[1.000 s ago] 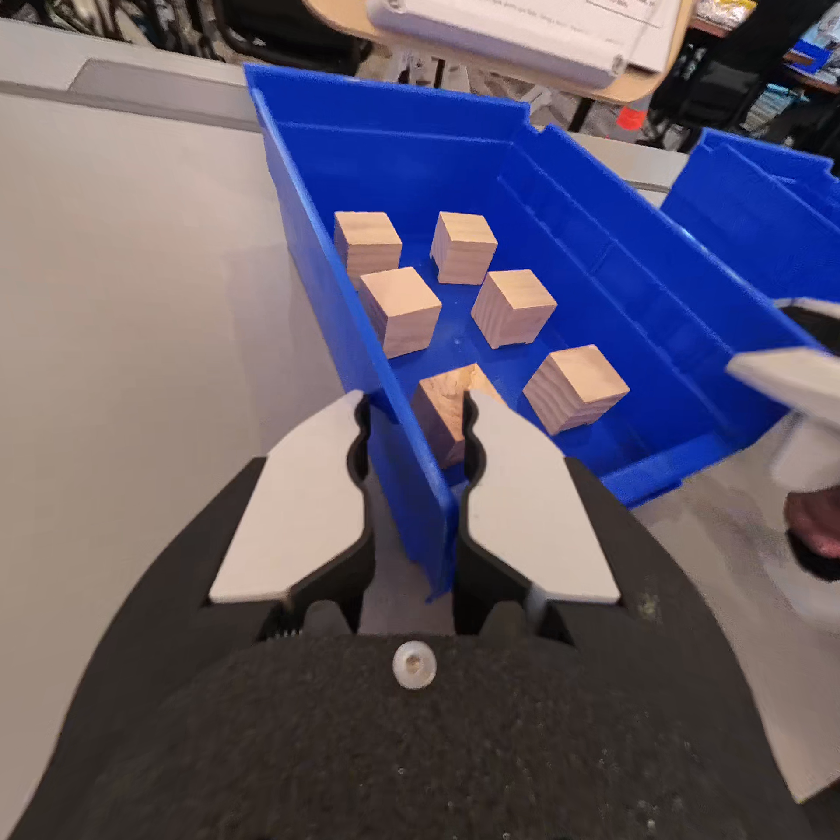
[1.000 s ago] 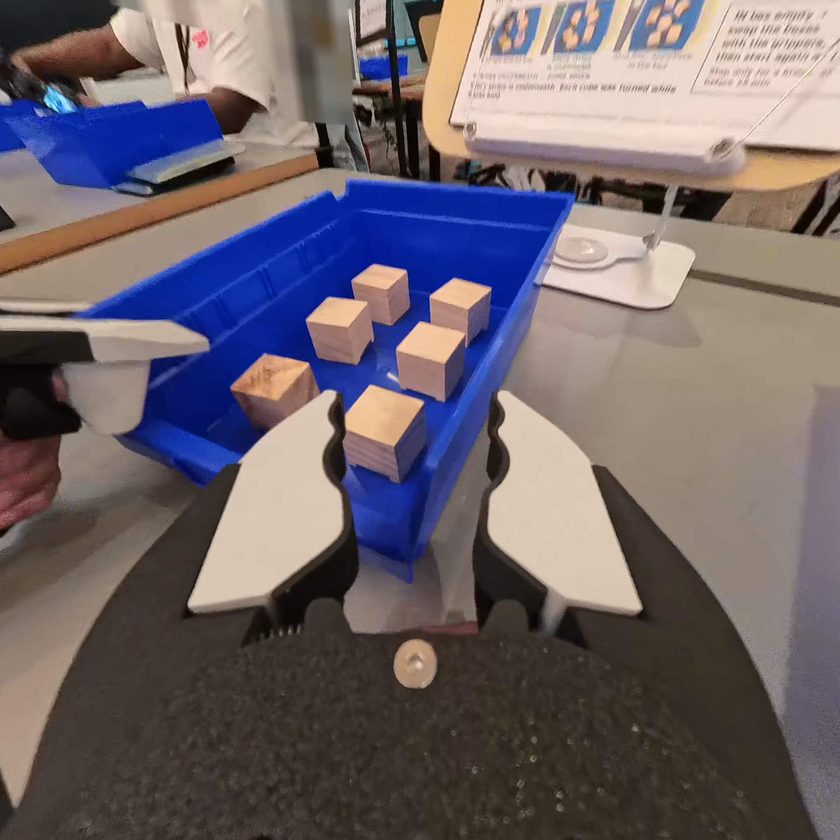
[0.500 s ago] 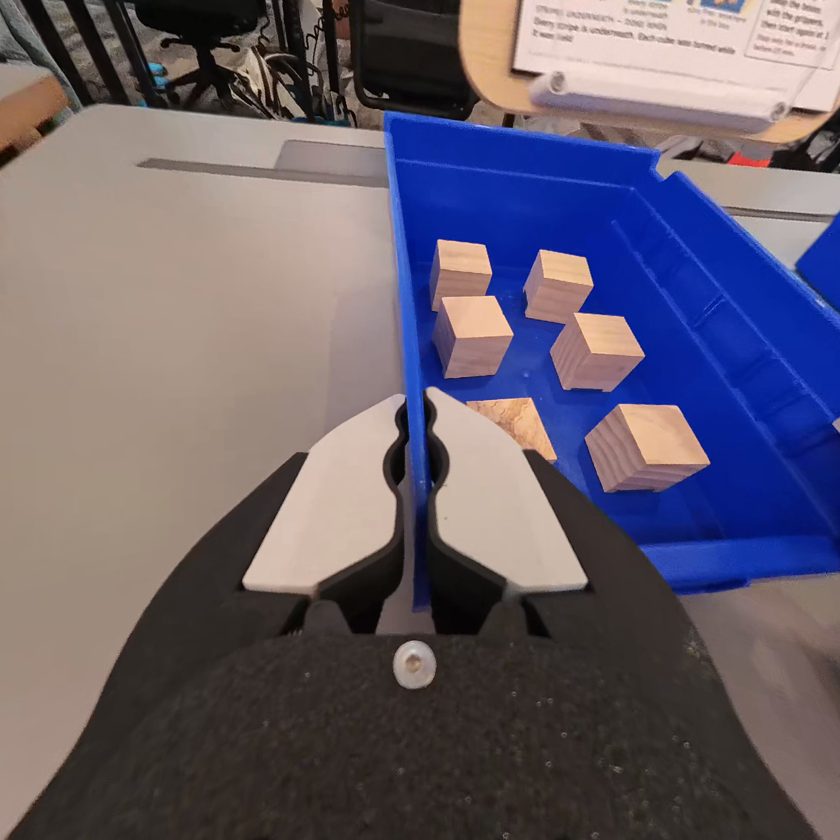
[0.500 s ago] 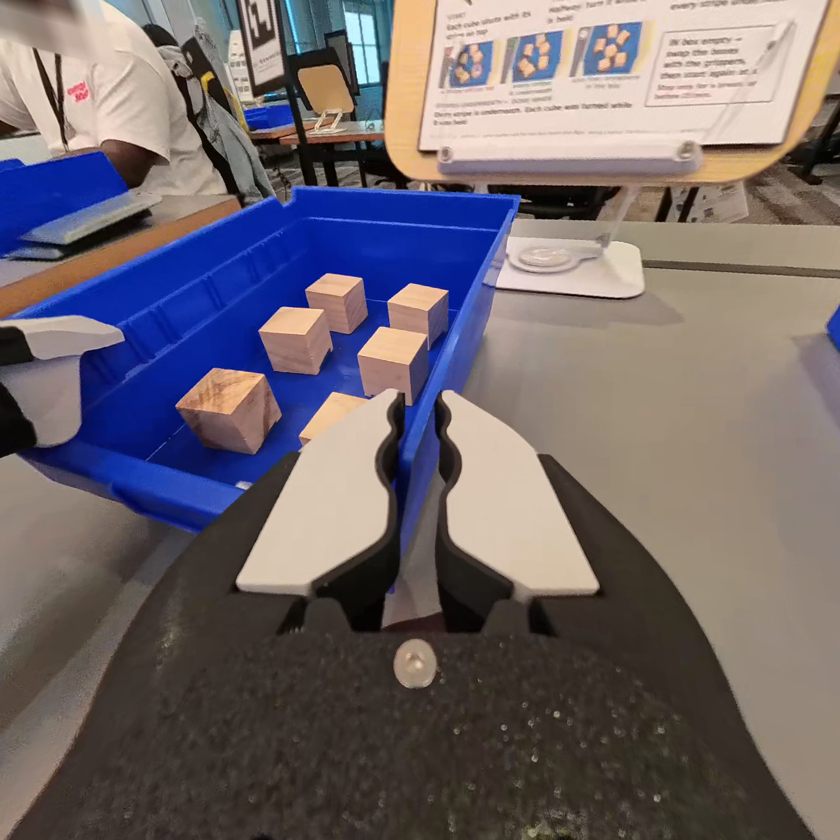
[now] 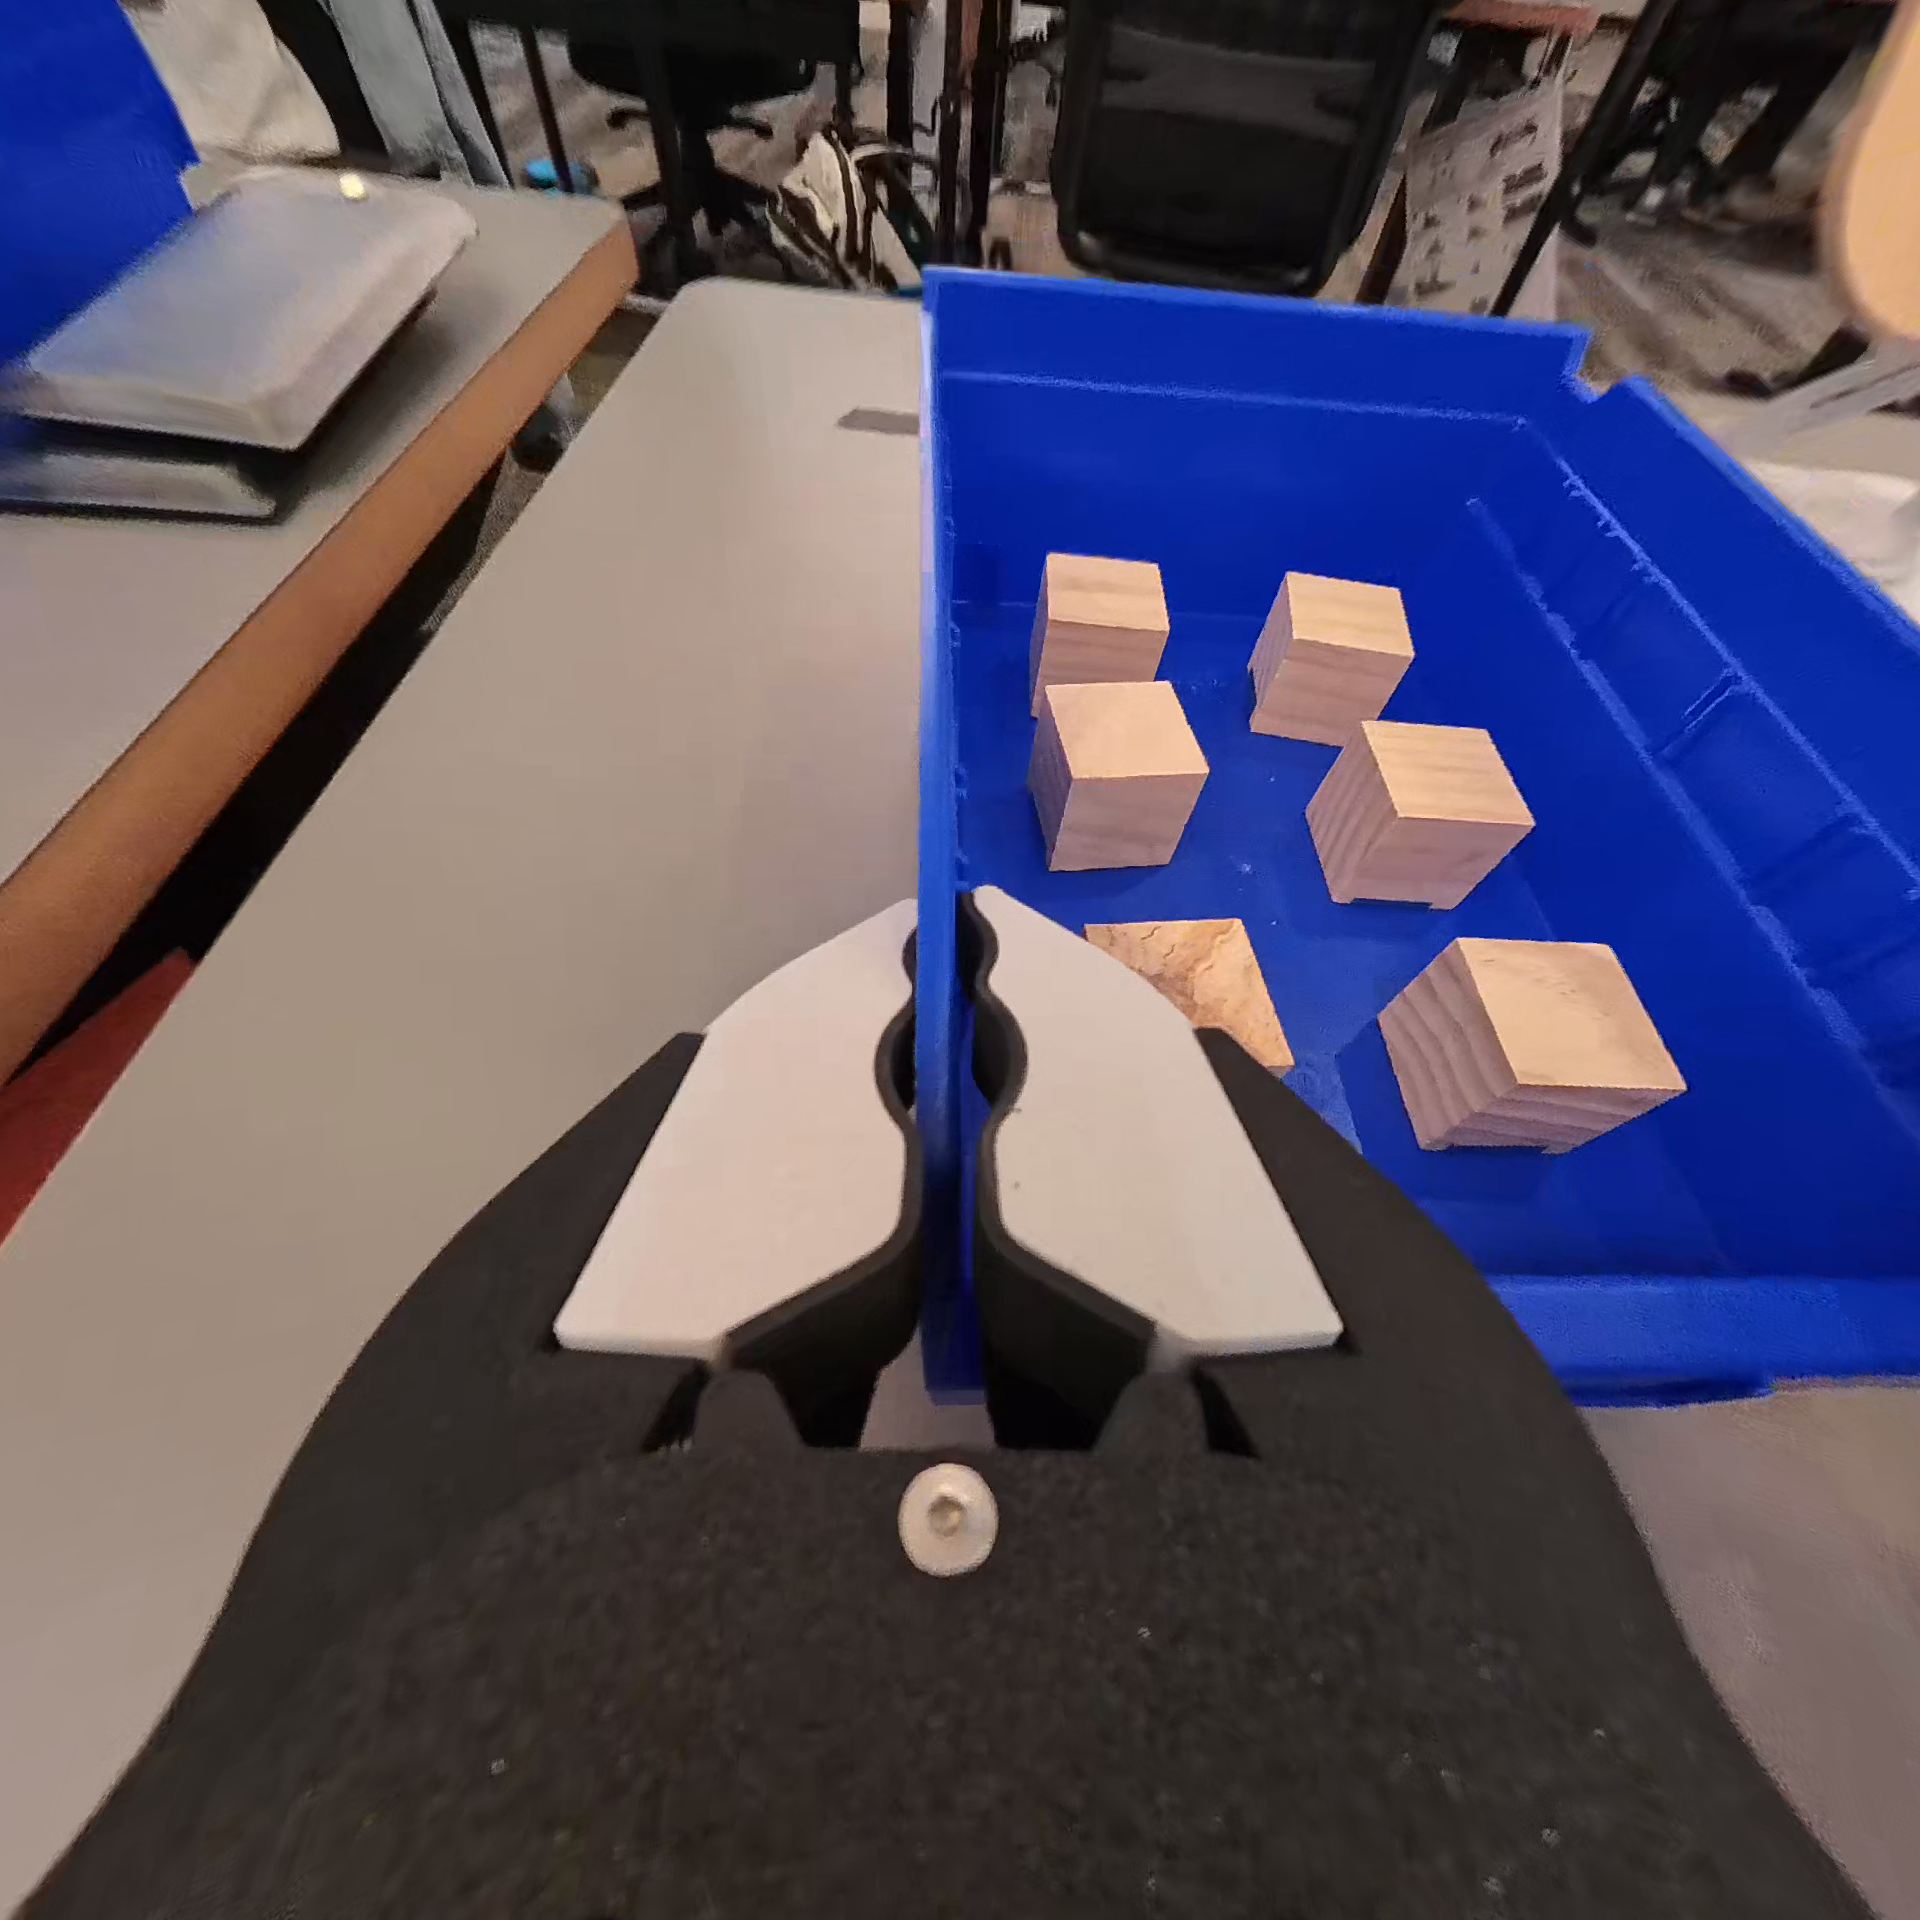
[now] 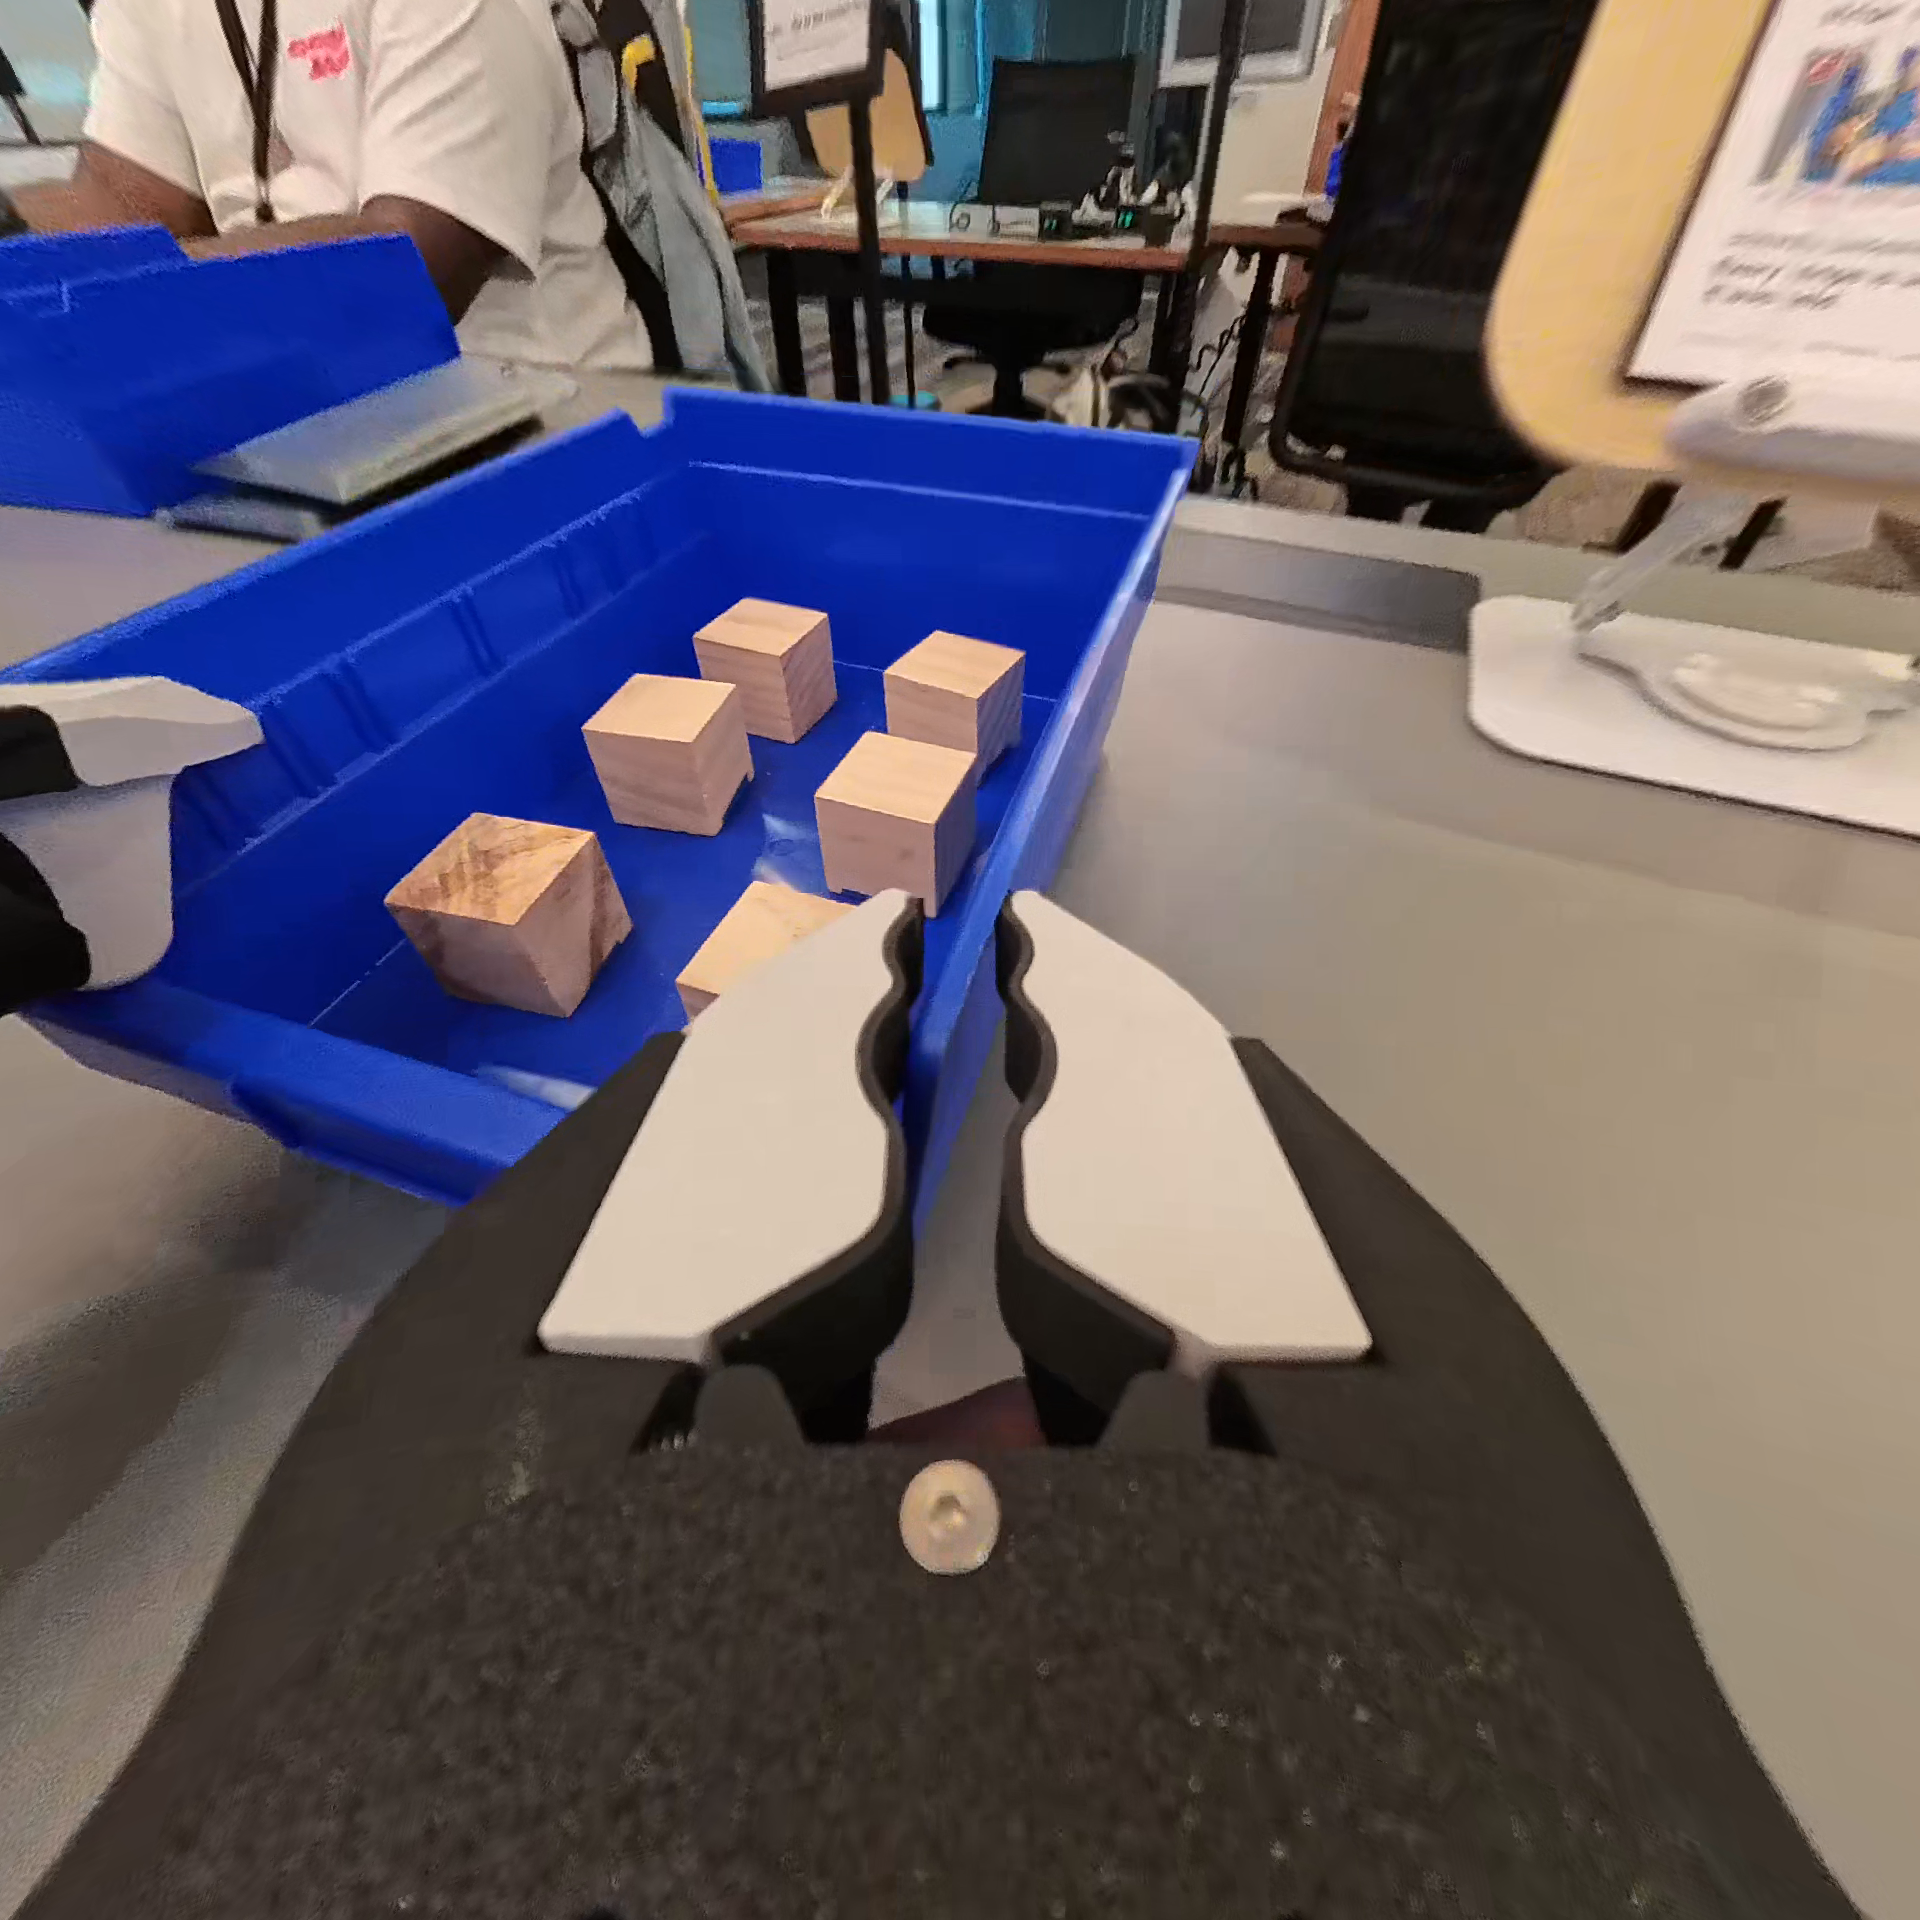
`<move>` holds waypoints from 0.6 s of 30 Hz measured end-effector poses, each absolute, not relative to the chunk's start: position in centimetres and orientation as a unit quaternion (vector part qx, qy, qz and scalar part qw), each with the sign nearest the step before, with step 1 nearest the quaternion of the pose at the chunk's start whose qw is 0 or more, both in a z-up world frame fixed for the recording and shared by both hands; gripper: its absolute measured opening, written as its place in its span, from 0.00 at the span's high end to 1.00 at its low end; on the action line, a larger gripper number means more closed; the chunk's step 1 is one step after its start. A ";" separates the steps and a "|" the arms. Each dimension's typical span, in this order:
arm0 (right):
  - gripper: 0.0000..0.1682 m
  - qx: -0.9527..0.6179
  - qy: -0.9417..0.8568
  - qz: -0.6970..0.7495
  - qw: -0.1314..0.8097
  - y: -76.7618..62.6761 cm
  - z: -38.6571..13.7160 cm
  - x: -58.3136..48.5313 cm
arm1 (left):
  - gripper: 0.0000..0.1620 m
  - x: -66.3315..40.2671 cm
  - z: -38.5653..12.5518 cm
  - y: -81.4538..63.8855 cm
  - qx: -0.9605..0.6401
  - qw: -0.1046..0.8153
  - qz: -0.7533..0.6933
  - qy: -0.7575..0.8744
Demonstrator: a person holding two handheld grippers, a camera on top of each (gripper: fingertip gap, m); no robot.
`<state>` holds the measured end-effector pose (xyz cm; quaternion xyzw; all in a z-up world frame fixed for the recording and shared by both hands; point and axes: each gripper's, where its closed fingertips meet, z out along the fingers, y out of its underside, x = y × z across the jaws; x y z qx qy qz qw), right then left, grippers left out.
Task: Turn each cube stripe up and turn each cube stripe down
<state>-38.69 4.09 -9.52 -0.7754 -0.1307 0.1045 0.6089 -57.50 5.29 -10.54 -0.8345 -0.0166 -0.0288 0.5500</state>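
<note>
A blue bin (image 5: 1247, 322) holds several plain wooden cubes (image 5: 1117, 774); no stripe shows on their visible faces. My left gripper (image 5: 940, 909) is shut on the bin's left side wall near its front corner. My right gripper (image 6: 961, 904) is shut on the bin's right side wall (image 6: 1039, 831) near its front corner. The cubes (image 6: 665, 748) stand loose on the bin floor, and the nearest one (image 6: 769, 935) is partly hidden behind my right gripper's finger. In the right wrist view, one finger (image 6: 125, 727) of the left gripper shows at the bin's far wall.
A second blue bin (image 6: 208, 343) and a grey flat case (image 6: 364, 436) lie on the neighbouring table, where a person in a white shirt (image 6: 364, 156) sits. A white stand base (image 6: 1714, 717) with an instruction board is at the back right. Chairs stand behind.
Both grippers were open around the bin's side walls a second ago and have since closed on them. The bin and both views have swung round since then.
</note>
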 end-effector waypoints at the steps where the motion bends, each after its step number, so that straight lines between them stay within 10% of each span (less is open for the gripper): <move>1: 0.92 -0.780 -0.134 0.107 0.601 4.1 -10.2 -39.2 | 0.99 -58.0 -11.1 5.4 -0.839 0.543 -0.028 -0.014; 10: 0.85 -0.770 -0.188 0.173 0.585 3.6 -10.4 -39.8 | 0.97 -58.4 -11.5 5.3 -0.836 0.545 -0.056 -0.032; 18: 0.73 -0.756 -0.375 0.287 0.454 -3.0 -10.5 -29.9 | 0.71 -54.0 -4.0 0.5 -0.804 0.591 -0.057 -0.036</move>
